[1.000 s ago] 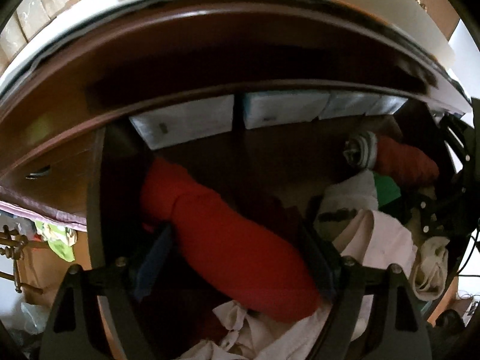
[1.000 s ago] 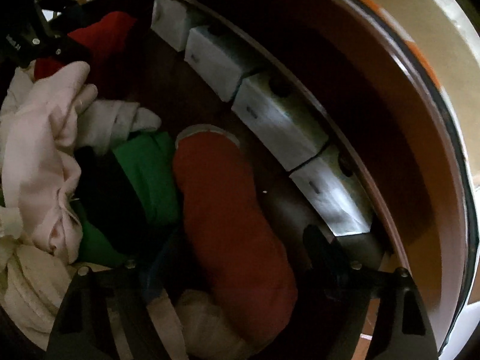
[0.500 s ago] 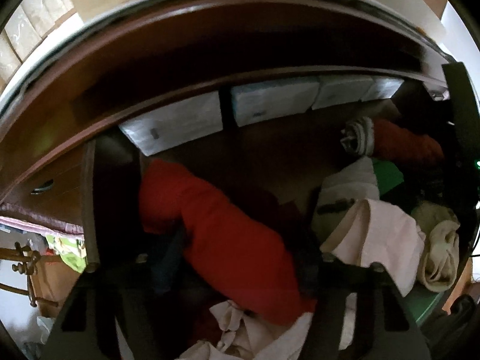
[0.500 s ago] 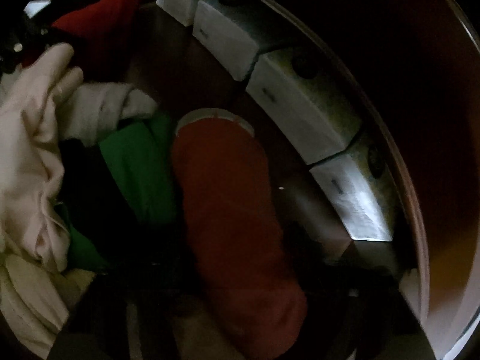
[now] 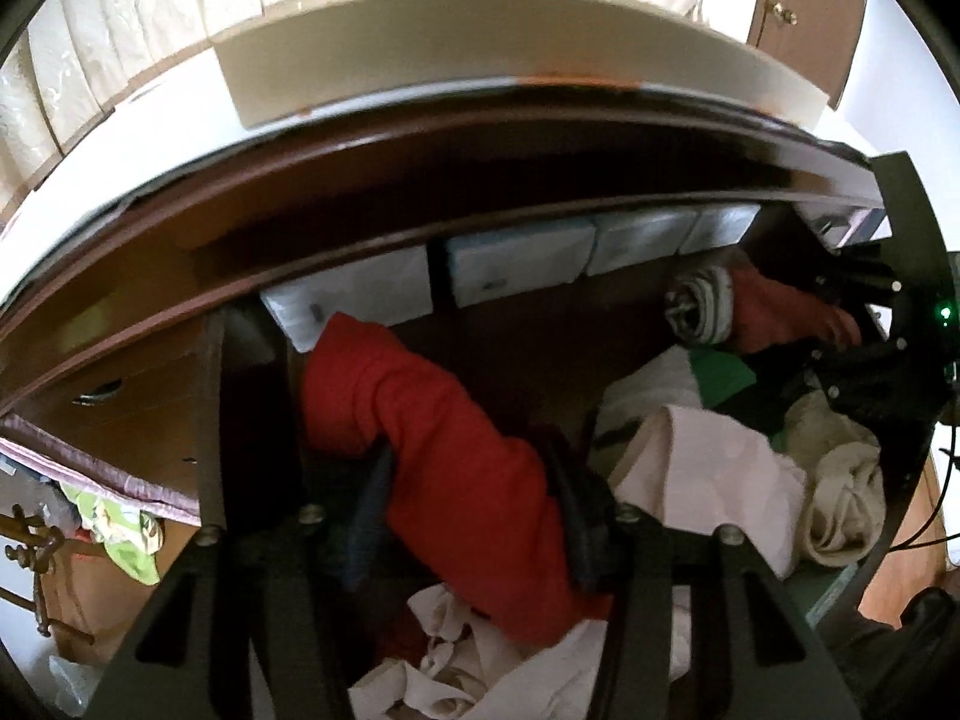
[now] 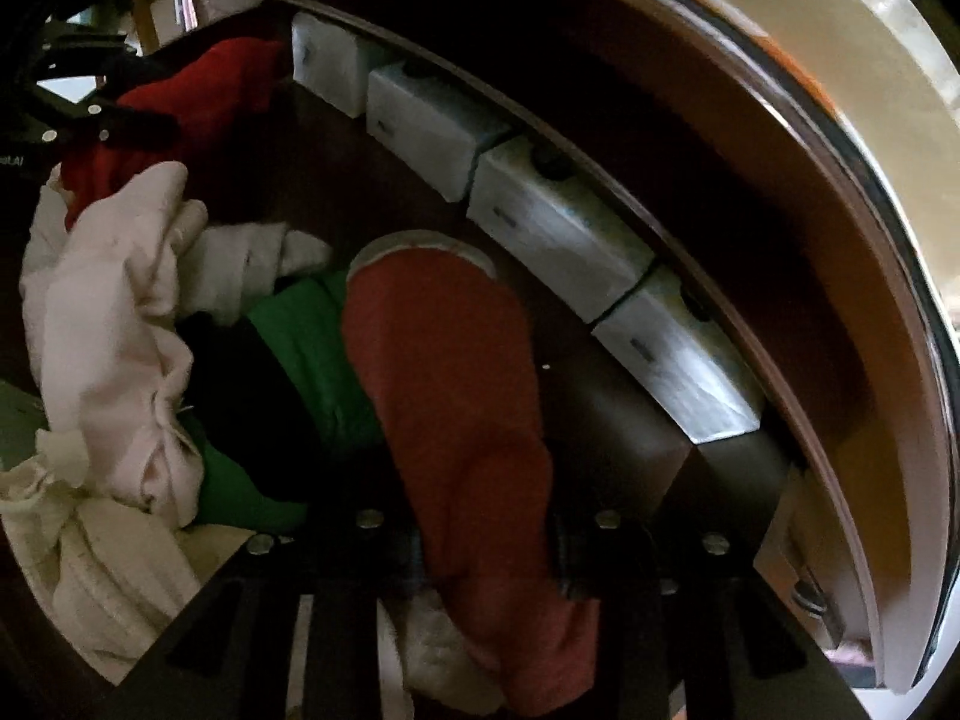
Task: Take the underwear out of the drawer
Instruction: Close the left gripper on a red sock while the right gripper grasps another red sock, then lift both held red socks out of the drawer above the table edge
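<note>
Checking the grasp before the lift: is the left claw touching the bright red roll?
Touching. The left wrist view shows the left claw, its jaws just closing, pressing both sides of the bright red roll.

A home bedroom: a dark wooden dresser (image 5: pixel 180 252) with its drawer (image 6: pixel 630 456) open, full of rolled clothes (image 5: pixel 708 468), curtains (image 5: pixel 120 78) hanging behind.

No text could be read anywhere. The pale boxes (image 6: pixel 558 228) at the back of the drawer (image 5: pixel 420 252) each bore a small dark mark, too blurred to make out. A few white letters showed on the dark gear (image 6: pixel 18 147) at the right-wrist view's left edge, cut off and illegible.
</note>
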{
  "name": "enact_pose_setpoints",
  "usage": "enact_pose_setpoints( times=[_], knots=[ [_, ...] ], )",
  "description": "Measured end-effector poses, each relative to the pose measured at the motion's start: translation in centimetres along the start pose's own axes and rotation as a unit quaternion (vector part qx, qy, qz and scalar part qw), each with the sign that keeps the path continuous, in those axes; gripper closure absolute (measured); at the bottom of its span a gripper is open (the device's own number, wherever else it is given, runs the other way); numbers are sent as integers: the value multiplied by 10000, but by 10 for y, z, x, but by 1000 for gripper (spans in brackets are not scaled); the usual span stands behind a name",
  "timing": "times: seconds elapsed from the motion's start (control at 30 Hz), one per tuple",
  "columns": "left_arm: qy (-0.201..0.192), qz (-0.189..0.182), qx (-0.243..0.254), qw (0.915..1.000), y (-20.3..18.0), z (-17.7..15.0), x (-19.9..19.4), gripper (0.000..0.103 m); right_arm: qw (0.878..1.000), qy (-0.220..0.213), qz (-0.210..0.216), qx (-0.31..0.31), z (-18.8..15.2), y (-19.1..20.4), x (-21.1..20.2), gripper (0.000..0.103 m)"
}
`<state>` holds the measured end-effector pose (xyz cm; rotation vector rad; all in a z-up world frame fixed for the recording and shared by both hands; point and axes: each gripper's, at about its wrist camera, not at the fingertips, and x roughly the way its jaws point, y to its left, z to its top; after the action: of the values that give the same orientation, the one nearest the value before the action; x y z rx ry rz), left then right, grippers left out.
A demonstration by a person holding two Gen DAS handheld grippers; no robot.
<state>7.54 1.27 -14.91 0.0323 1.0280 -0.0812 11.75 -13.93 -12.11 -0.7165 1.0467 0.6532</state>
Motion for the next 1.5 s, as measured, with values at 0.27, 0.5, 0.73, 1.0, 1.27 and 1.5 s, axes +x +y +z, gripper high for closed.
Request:
enact_pose_setpoints(
  times=[0.27, 0.5, 0.73, 1.0, 1.27, 1.5],
  knots=[
    [-472, -81, -142, 9987, 3, -3, -13, 55, 9987, -317, -26, 394, -11, -9, -24, 71],
    [-743, -82, -137, 9971, -2, -8, -25, 55, 9967, -582, 41, 556, -14, -1, -41, 71],
    [-1024, 52, -92, 9947, -6, -14, -39, 55, 9927, -843, 215, 840, -11, 11, -46, 71],
    [-1267, 118, -50, 9919, -11, -20, -49, 55, 9873, -1122, 326, 1073, -16, 22, -41, 71],
    [-1504, 146, 52, 9885, -18, -24, -59, 55, 9798, -1409, 410, 1357, -21, 27, -44, 71],
    [-1710, 202, 56, 9851, -21, -27, -67, 55, 9712, -1671, 566, 1602, -23, 28, -52, 71]
  ],
)
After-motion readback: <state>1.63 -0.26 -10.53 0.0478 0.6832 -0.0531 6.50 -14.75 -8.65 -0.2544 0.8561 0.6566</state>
